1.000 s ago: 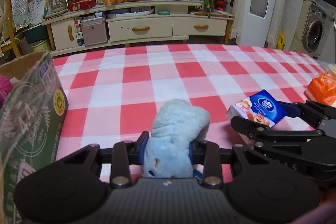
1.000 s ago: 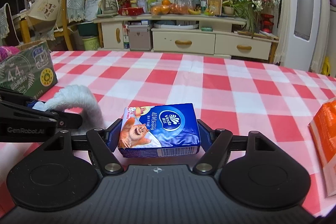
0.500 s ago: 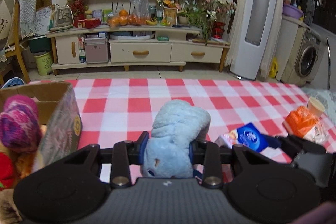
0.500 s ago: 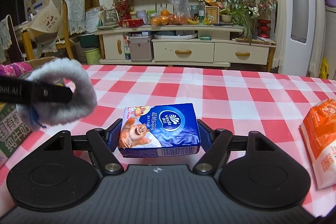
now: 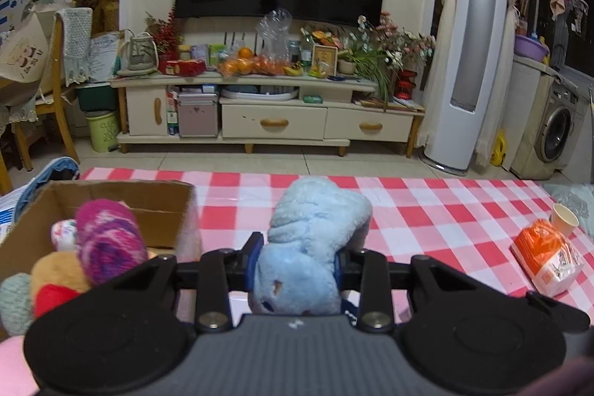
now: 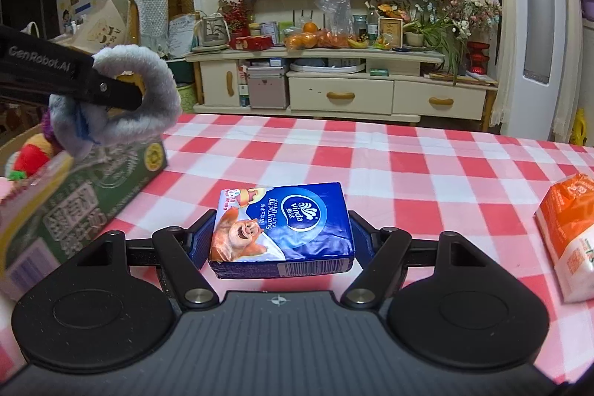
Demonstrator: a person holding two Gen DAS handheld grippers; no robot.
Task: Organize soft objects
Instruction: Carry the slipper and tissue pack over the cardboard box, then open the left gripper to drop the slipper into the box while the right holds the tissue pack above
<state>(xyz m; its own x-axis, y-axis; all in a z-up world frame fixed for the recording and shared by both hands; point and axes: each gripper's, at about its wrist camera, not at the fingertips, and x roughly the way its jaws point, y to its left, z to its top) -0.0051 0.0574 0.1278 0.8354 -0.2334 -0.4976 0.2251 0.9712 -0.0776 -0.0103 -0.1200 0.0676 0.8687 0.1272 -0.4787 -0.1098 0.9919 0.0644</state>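
What moved: both grippers are going up off the checked tablecloth (image 6: 427,158) since a second ago, and the cardboard box (image 5: 122,199) is now showing its inside.
Blue fuzzy sock: the blue fuzzy sock (image 5: 312,244) is hanging in the air, near the box but not over it yet.
Left gripper: the left gripper (image 5: 297,266) is squeezing the sock around its middle, and the sock is bulging out above the pads.
How the sock feels: it is looking soft, light and squishy; a pinch in the middle is likely holding it best.
Tissue pack: the blue tissue pack (image 6: 282,229) is sitting wide between the pads of the right gripper (image 6: 283,242), which is pressing on its two short ends.
How the pack feels: probably light and puffy, with a slick wrapper, so it could slip.
Box: it is holding other soft things, a pink and purple yarn ball (image 5: 107,240) on top.
Still waiting: an orange packet (image 5: 545,258) is lying on the cloth, beside a paper cup (image 5: 564,219).
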